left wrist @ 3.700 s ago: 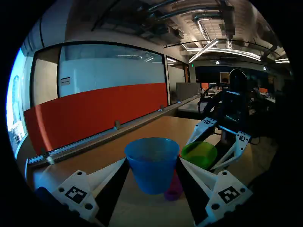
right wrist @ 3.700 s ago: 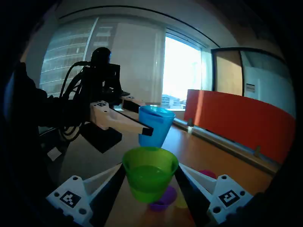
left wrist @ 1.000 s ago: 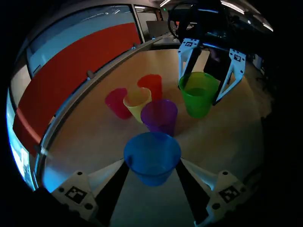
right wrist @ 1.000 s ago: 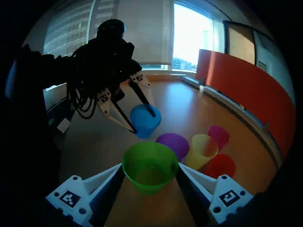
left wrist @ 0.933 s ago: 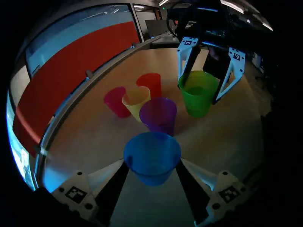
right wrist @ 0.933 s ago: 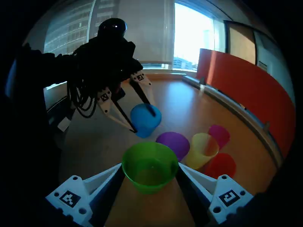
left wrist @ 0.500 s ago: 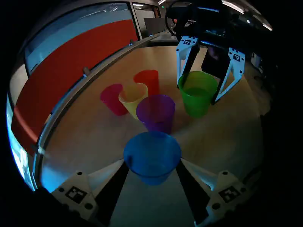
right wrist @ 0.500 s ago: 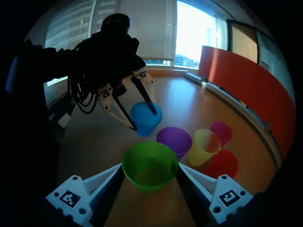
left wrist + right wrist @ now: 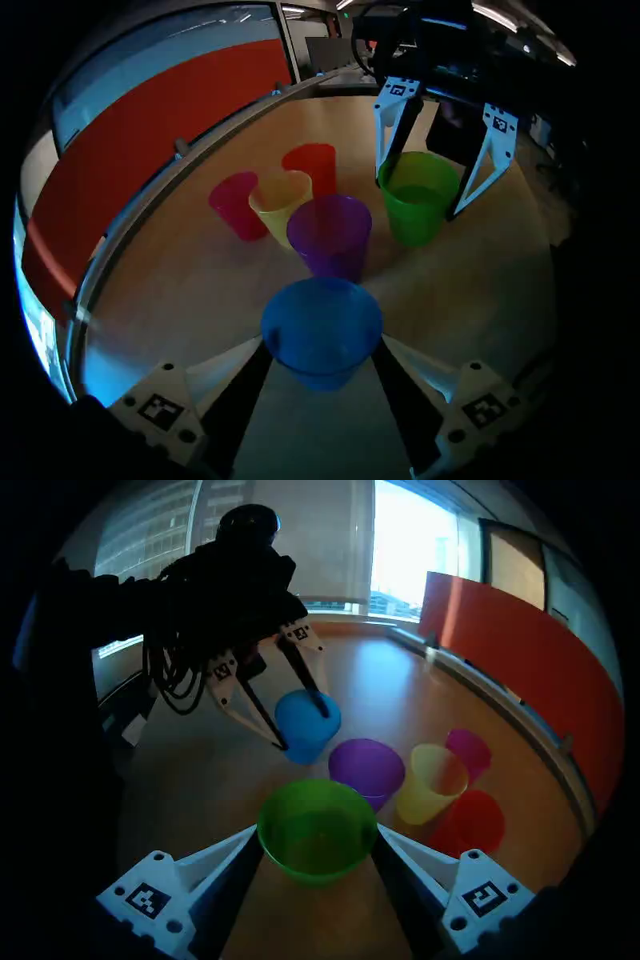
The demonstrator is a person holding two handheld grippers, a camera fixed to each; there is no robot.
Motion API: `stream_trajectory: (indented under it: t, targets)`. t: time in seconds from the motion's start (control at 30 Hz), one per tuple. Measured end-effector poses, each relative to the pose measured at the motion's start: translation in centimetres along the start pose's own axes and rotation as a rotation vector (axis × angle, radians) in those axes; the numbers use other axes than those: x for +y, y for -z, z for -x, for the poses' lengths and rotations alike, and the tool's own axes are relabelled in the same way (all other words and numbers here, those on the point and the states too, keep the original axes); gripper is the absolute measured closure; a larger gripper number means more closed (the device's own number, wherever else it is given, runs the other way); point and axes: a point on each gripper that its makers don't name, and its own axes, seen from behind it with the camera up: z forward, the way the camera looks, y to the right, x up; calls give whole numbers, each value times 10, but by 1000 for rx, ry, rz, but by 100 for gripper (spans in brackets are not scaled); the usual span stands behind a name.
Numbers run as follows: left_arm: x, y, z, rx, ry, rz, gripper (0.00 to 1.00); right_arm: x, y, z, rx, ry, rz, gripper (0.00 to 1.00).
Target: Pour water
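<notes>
Two cups are gripped, and four more stand free on the table (image 9: 496, 288). The left gripper (image 9: 320, 344) is clamped on the blue cup (image 9: 306, 724), one finger on each side. The right gripper (image 9: 318, 832) grasps the green cup (image 9: 418, 204) the same way, and that cup seems to hold liquid partway up. The purple cup (image 9: 330, 232) stands near both held cups. The yellow cup (image 9: 278, 200), pink cup (image 9: 232, 204) and red cup (image 9: 316, 166) cluster just beyond it to the far left, touching or nearly so.

Tipping the green cup too fast or off line would likely send water past a rim onto the wood. Smooth, tapered walls could slip down between the fingers as a cup tilts. Swinging low over the cluster could knock a light cup into its neighbours. Whether the blue cup holds any water I cannot tell.
</notes>
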Motion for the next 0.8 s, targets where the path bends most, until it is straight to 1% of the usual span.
stream_trajectory:
  t: [0.47, 0.8]
  targets:
    - [0, -4, 4, 4, 13, 7, 16, 2, -6, 8, -7, -15, 1, 9]
    - [0, -1, 10, 4, 26, 1, 16, 2, -8, 10, -8, -18, 2, 9]
